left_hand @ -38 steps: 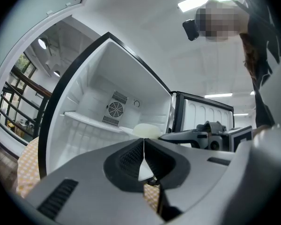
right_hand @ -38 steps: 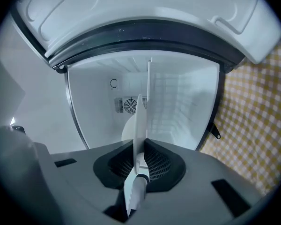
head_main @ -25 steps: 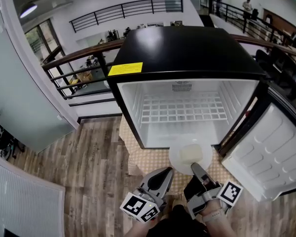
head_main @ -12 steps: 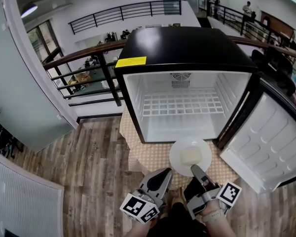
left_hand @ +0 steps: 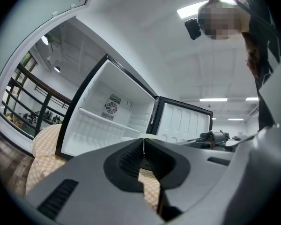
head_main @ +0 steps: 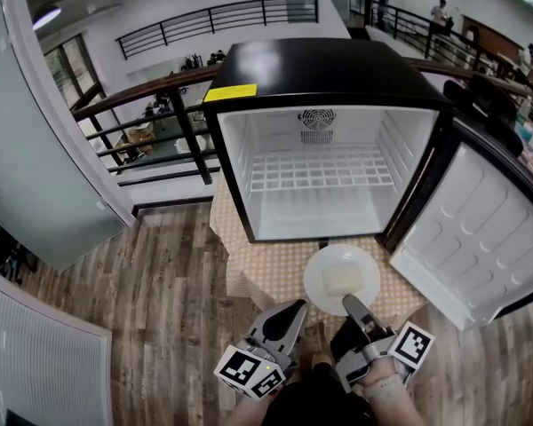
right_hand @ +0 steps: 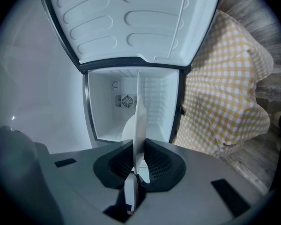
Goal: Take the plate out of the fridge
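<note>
A round white plate [head_main: 318, 282] with a pale square piece [head_main: 341, 280] on it hangs over the checked cloth in front of the fridge. My right gripper [head_main: 353, 307] is shut on its near rim. In the right gripper view the plate [right_hand: 139, 121] stands edge-on, pinched between the jaws of the right gripper [right_hand: 137, 153]. The black mini fridge [head_main: 324, 69] is open, with a white interior and a bare wire shelf [head_main: 320, 171]. My left gripper [head_main: 290, 314] is shut and empty, just left of the plate. In its own view the left gripper [left_hand: 143, 145] shows its jaws closed together.
The fridge door [head_main: 480, 229] swings out to the right, close to the plate. The fridge stands on a low table under a yellow checked cloth [head_main: 262, 269]. Wooden floor [head_main: 142, 309] lies to the left, a black railing [head_main: 160, 96] behind.
The plate, held by the right gripper, has come out of the fridge mouth toward me and now hangs over the cloth. The left gripper has stayed shut beside it.
</note>
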